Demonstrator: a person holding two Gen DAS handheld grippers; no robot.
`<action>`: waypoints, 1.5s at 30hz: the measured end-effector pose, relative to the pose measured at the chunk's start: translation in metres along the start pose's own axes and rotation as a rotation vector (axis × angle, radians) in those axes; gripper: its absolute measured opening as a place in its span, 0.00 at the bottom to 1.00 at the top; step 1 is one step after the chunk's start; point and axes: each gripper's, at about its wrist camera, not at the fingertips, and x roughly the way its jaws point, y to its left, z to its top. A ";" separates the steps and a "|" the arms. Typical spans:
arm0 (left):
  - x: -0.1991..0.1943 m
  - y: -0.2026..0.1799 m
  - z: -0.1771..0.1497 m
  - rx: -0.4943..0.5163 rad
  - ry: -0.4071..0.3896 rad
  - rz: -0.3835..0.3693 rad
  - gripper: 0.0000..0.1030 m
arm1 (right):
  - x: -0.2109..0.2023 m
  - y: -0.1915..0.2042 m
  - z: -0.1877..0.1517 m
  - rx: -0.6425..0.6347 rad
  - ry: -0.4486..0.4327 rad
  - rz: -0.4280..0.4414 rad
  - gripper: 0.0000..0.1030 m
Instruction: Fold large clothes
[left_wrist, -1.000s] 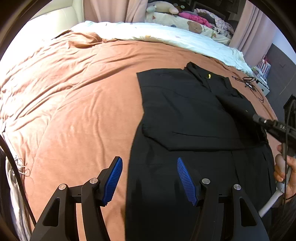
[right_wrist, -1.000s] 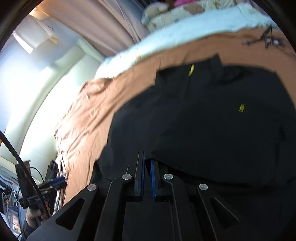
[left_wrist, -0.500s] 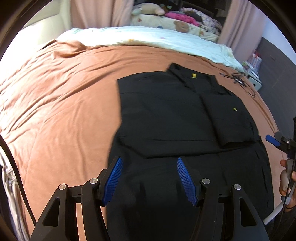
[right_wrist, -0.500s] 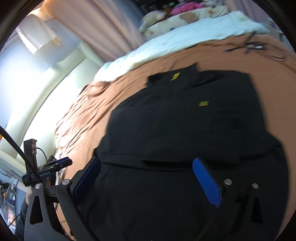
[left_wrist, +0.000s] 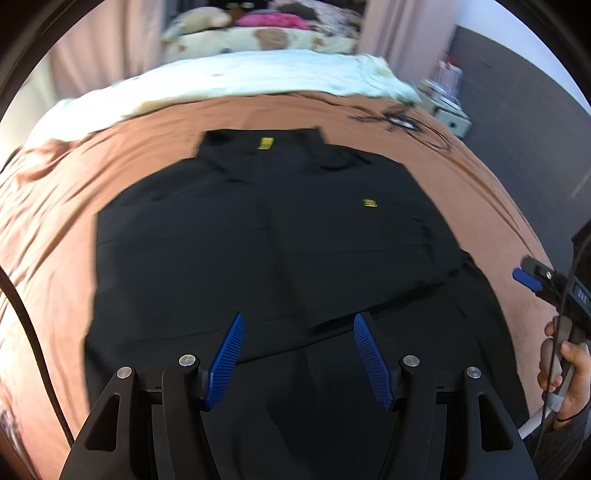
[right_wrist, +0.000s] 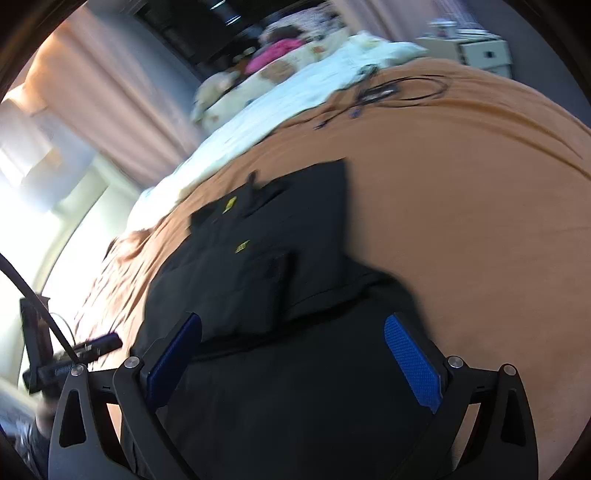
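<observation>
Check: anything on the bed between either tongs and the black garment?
Nothing visible. The left tongs and right tongs both hang open right over the black garment, empty. The only clutter, a cable tangle, lies on the brown bedspread beyond the collar, apart from the fabric.

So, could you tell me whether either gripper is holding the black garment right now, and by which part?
Nothing is held. The left gripper and right gripper both stand open above the black garment, with no cloth between their pads.

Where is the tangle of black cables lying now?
In the left wrist view, the black cables lie on the brown bedspread, upper right, beyond the black garment.
</observation>
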 end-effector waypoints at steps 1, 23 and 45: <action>0.006 -0.010 0.003 0.014 0.006 -0.017 0.62 | -0.003 -0.009 0.003 0.034 -0.011 0.004 0.97; 0.138 -0.152 0.023 0.168 0.141 -0.040 0.89 | 0.017 -0.023 -0.036 0.242 0.012 0.045 0.96; 0.082 -0.100 0.037 0.088 0.047 -0.074 0.32 | 0.044 0.005 -0.044 0.143 0.061 0.027 0.96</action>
